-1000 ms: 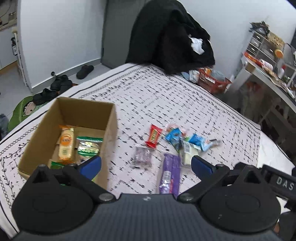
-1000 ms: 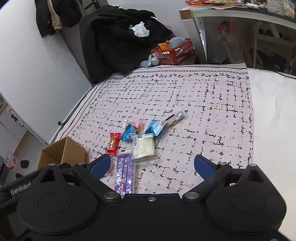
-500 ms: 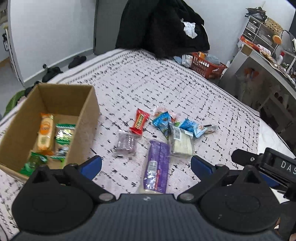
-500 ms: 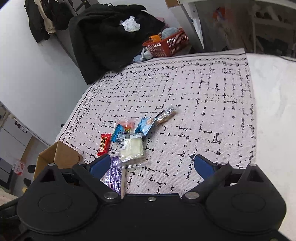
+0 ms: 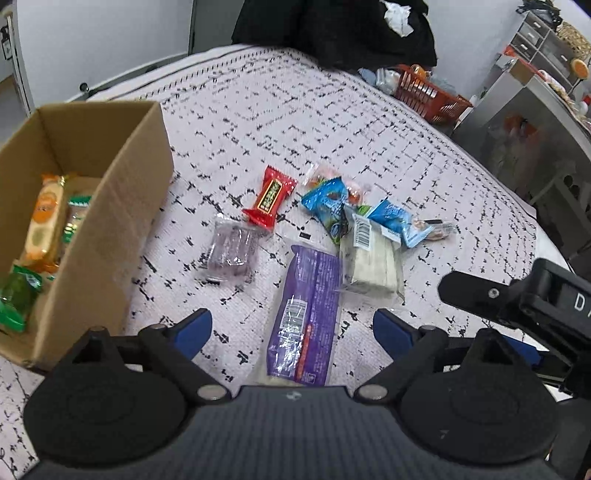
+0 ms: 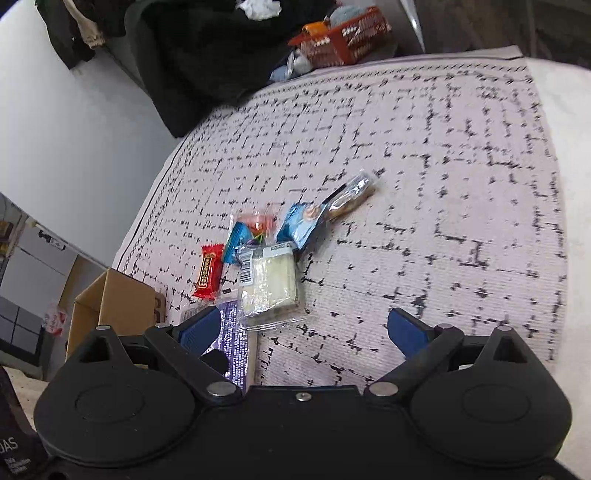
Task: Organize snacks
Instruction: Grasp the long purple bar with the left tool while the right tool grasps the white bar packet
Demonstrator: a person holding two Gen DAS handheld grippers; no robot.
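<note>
Loose snacks lie on a patterned bedspread. In the left wrist view my left gripper (image 5: 291, 332) is open, hovering over the near end of a long purple packet (image 5: 306, 310). Beyond it are a clear purple-tinted packet (image 5: 231, 251), a red bar (image 5: 269, 195), a pale sandwich pack (image 5: 373, 262) and blue packets (image 5: 327, 206). An open cardboard box (image 5: 122, 206) at left holds an orange packet (image 5: 42, 218) and green ones. My right gripper (image 6: 303, 328) is open and empty, just short of the sandwich pack (image 6: 269, 280); the red bar (image 6: 208, 271) and box (image 6: 114, 306) lie to its left.
A black coat heap (image 5: 332, 26) and a red basket (image 5: 428, 92) sit past the bed's far edge. A metal shelf unit (image 5: 535, 122) stands at the right. The bedspread (image 6: 443, 184) stretches bare to the right of the snacks, ending at a white mattress edge (image 6: 576, 184).
Both grippers have moved forward and down toward the snack pile, which looks larger. The left one has shifted right, away from the box, over the purple packet. Both stay open.
</note>
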